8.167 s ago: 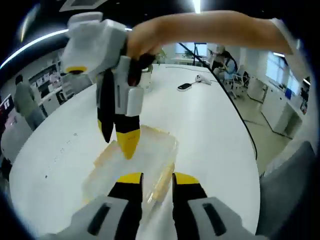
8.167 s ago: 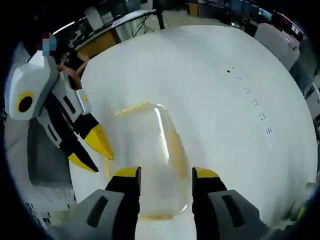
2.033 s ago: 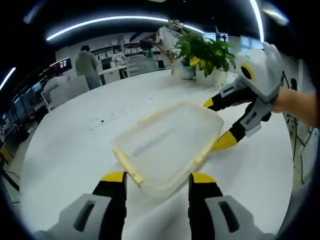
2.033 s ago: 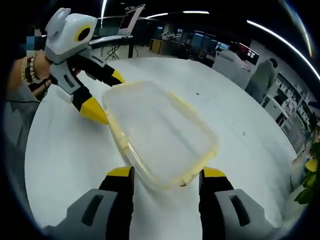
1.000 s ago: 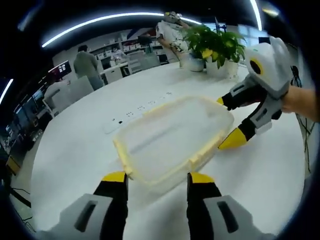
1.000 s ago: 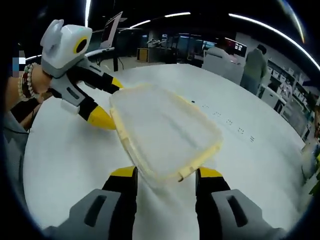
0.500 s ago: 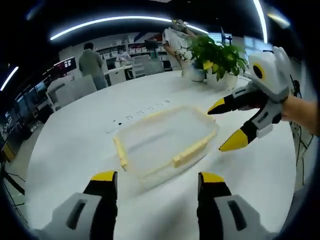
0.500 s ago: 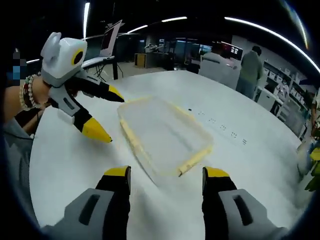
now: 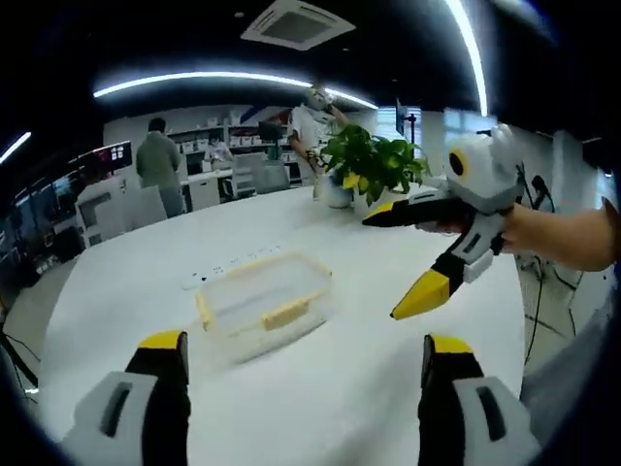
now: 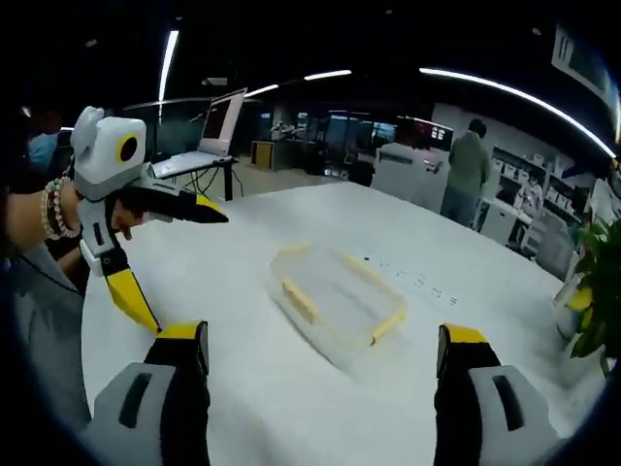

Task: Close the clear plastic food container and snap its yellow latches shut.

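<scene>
The clear plastic container (image 9: pixel 264 301) lies flat on the white table (image 9: pixel 340 398) with its lid on, and a yellow latch (image 9: pixel 286 313) sits along its near side. In the right gripper view the container (image 10: pixel 335 296) shows yellow latches on two sides. My left gripper (image 9: pixel 306 351) is held back from it, open wide and empty. My right gripper (image 10: pixel 322 342) is likewise open and empty, well short of the box. The right gripper (image 9: pixel 388 264) hangs above the table to the container's right, and the left gripper (image 10: pixel 184 272) hovers to its left, apart from it.
A potted plant (image 9: pixel 374 165) stands at the table's far side beyond the container. A power strip (image 9: pixel 233 267) lies flat just behind the box. A laptop (image 10: pixel 209 136) sits on a stand past the table. People (image 9: pixel 155 165) stand in the office behind.
Both grippers have drawn back and up from the container and opened wider. The box, hugged by the jaws a second ago, now sits alone on the table.
</scene>
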### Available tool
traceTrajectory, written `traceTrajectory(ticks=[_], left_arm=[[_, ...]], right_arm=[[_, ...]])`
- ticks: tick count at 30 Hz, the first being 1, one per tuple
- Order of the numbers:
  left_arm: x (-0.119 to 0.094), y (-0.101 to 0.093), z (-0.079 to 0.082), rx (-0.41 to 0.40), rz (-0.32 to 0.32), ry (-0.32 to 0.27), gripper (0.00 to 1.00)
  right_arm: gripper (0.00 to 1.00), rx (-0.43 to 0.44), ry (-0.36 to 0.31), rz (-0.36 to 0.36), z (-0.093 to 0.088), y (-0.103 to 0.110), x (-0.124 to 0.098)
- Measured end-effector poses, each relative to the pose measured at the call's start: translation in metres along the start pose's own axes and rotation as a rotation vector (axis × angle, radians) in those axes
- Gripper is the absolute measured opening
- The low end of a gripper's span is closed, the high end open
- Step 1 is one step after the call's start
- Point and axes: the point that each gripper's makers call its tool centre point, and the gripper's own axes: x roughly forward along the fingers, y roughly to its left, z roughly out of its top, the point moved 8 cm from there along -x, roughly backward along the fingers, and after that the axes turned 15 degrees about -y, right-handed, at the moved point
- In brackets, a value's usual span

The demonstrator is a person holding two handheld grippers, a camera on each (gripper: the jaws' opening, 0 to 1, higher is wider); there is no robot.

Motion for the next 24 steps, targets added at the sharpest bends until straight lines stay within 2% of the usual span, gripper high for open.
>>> traceTrajectory(ticks=[3, 6, 9, 13, 16, 18, 20, 22, 24], left_arm=[[-0.023, -0.005, 0.003, -0.009, -0.008, -0.021, 0.99], [-0.050, -0.010, 0.002, -0.037, 0.044, -0.059, 0.99], [-0.082, -0.013, 0.002, -0.067, 0.053, -0.090, 0.99], [-0.116, -0.012, -0.003, -0.116, 0.053, -0.094, 0.99], [-0.137, -0.012, -0.006, -0.106, 0.057, -0.097, 0.99], [-0.154, -0.013, -0.008, -0.103, 0.063, -0.103, 0.99], [-0.168, -0.017, -0.007, -0.146, 0.059, -0.150, 0.99], [-0.178, -0.019, -0.007, -0.161, 0.060, -0.167, 0.99], [-0.192, -0.021, -0.008, -0.141, 0.071, -0.174, 0.99]], right_arm=[[0.98, -0.014, 0.004, -0.025, 0.001, 0.009, -0.010], [0.98, -0.019, 0.002, -0.043, -0.001, 0.018, -0.020], [0.99, 0.000, -0.015, -0.058, -0.002, 0.030, -0.032], [0.99, -0.034, -0.012, -0.071, 0.000, 0.045, -0.053], [1.00, -0.056, -0.047, -0.092, 0.004, 0.051, -0.070], [1.00, -0.018, -0.100, -0.118, 0.007, 0.059, -0.087], [1.00, 0.022, -0.122, -0.164, 0.006, 0.064, -0.100], [1.00, 0.032, -0.139, -0.178, 0.004, 0.069, -0.109], [1.00, 0.032, -0.158, -0.195, 0.002, 0.076, -0.119]])
